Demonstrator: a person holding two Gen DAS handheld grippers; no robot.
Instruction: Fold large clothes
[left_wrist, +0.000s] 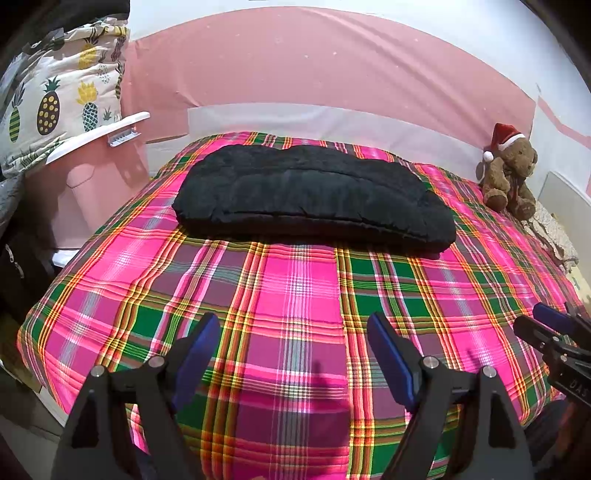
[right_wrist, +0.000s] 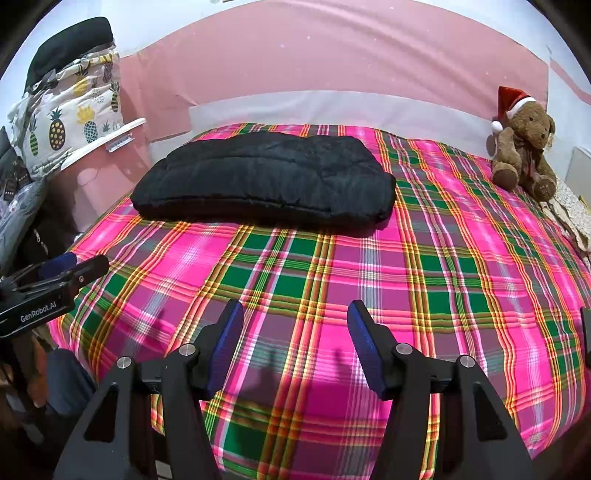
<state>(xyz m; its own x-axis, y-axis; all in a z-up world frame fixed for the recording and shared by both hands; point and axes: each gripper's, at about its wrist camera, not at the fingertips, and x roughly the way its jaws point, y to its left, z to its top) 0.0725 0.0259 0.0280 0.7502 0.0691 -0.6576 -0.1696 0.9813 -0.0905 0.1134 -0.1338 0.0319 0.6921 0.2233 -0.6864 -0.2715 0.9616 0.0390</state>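
Observation:
A black padded garment (left_wrist: 314, 195) lies folded into a long thick bundle across the far half of the bed; it also shows in the right wrist view (right_wrist: 264, 181). My left gripper (left_wrist: 293, 325) is open and empty, held above the near part of the plaid bedspread (left_wrist: 295, 295), well short of the garment. My right gripper (right_wrist: 295, 310) is open and empty too, over the same bedspread (right_wrist: 406, 277). The right gripper shows at the right edge of the left wrist view (left_wrist: 554, 332), and the left gripper at the left edge of the right wrist view (right_wrist: 55, 273).
A teddy bear with a Santa hat (left_wrist: 508, 170) (right_wrist: 522, 147) sits at the bed's far right corner. A pineapple-print bundle (left_wrist: 59, 99) (right_wrist: 70, 114) rests on a pink bin (left_wrist: 88, 177) left of the bed. A pink wall covering (left_wrist: 314, 66) is behind.

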